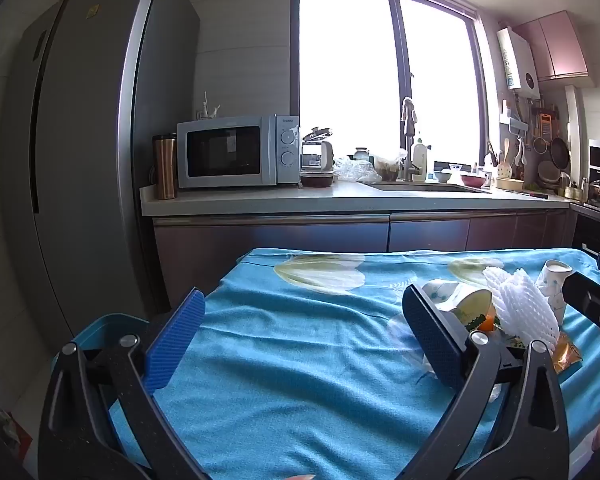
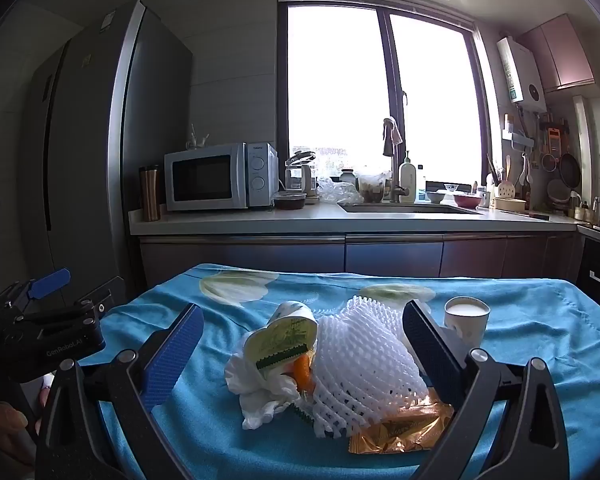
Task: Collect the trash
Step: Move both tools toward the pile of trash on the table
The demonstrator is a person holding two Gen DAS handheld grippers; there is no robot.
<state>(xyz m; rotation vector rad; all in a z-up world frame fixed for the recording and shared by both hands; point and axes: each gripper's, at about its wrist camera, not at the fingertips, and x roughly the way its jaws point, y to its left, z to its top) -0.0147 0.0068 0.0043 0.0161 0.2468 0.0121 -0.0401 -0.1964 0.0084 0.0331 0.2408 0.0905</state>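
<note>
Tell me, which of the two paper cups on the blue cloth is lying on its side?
The paper cup in the trash pile, left of the white foam net, lies tipped over. The other cup, behind to the right, stands upright with something white in it.

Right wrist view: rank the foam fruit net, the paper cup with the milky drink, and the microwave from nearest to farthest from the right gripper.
From the right gripper, which is open:
1. White foam fruit net: between its fingers, in the trash pile on the blue cloth.
2. Paper cup: just beyond the right-hand finger, standing upright.
3. Microwave: far back on the counter, to the left.
</note>
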